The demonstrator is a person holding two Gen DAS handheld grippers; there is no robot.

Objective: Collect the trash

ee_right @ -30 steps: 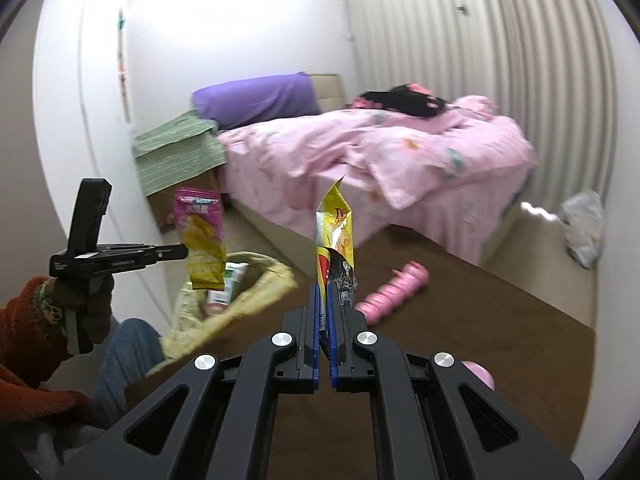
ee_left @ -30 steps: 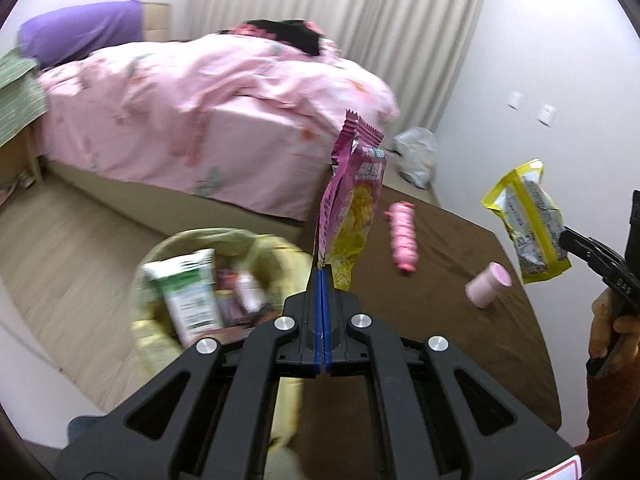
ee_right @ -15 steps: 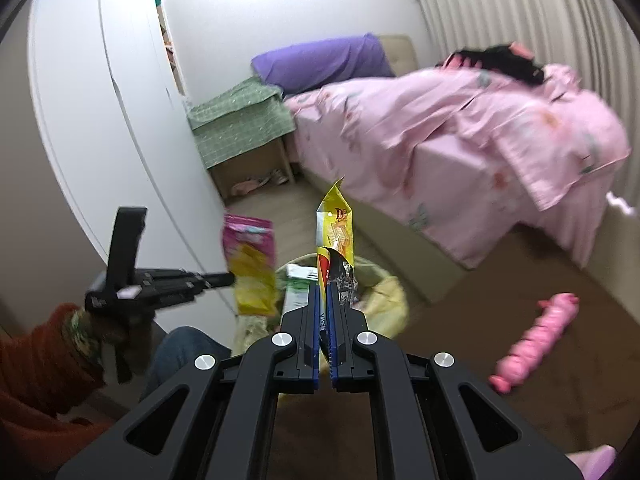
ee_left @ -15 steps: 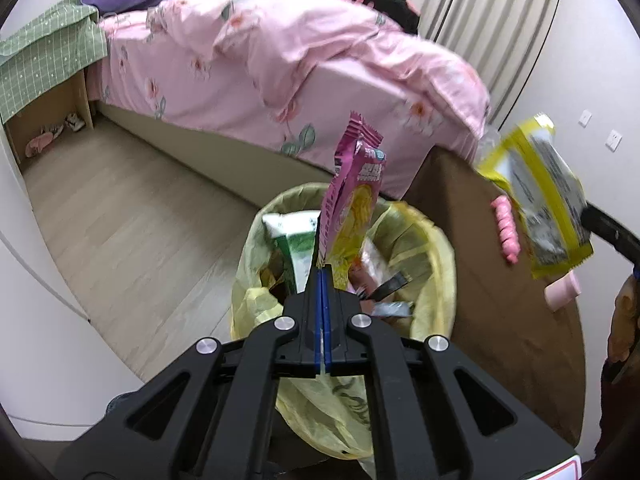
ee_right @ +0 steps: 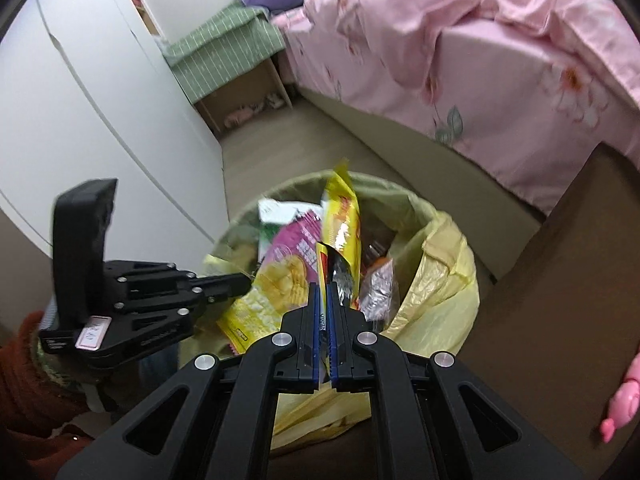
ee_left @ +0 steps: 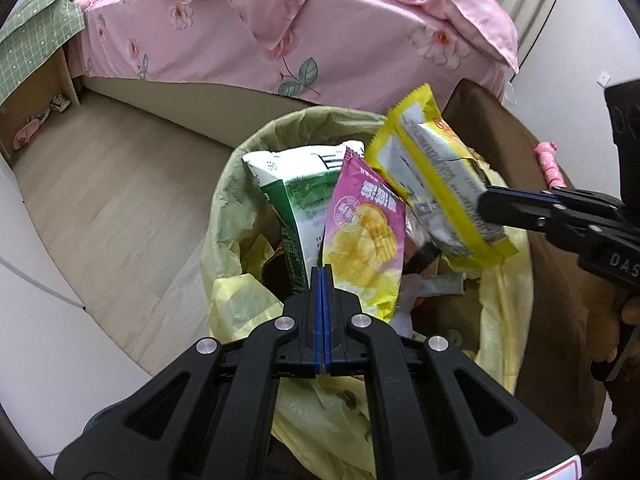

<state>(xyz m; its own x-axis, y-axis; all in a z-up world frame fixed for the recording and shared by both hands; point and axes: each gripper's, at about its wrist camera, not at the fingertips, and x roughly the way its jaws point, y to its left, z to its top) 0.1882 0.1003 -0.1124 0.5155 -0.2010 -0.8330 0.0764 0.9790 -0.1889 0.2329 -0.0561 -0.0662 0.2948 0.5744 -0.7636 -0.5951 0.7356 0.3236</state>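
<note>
Bed (ee_left: 304, 20) with pink floral bedding fills the far side of both views; pale wood floor (ee_left: 120, 200) lies between it and the bin. Brown table (ee_right: 560, 280) runs along the right, its edge touching the bin liner.

Trash bin with yellow-green liner (ee_left: 228, 216) stands on the floor beside the table, directly below both grippers. It already holds a white-and-green packet (ee_left: 296, 192), leaning upright, plus smaller dark and silver scraps.

Left gripper (ee_left: 322, 276): jaws closed tight on the lower corner of a pink-and-yellow chip bag (ee_left: 364, 236), which stands tilted over the bin mouth, overlapping the green packet.

Right gripper (ee_right: 323, 292): jaws closed on the end of a yellow snack wrapper (ee_right: 342, 220). From the left wrist view the wrapper (ee_left: 436, 172) lies slanted above the bin's right half, just beside the pink bag; whether the two touch, cannot tell.

A pink bumpy object (ee_left: 550, 164) lies on the table, well apart from the bin.

Red-orange sleeve (ee_right: 24, 380) shows behind the left gripper.
</note>
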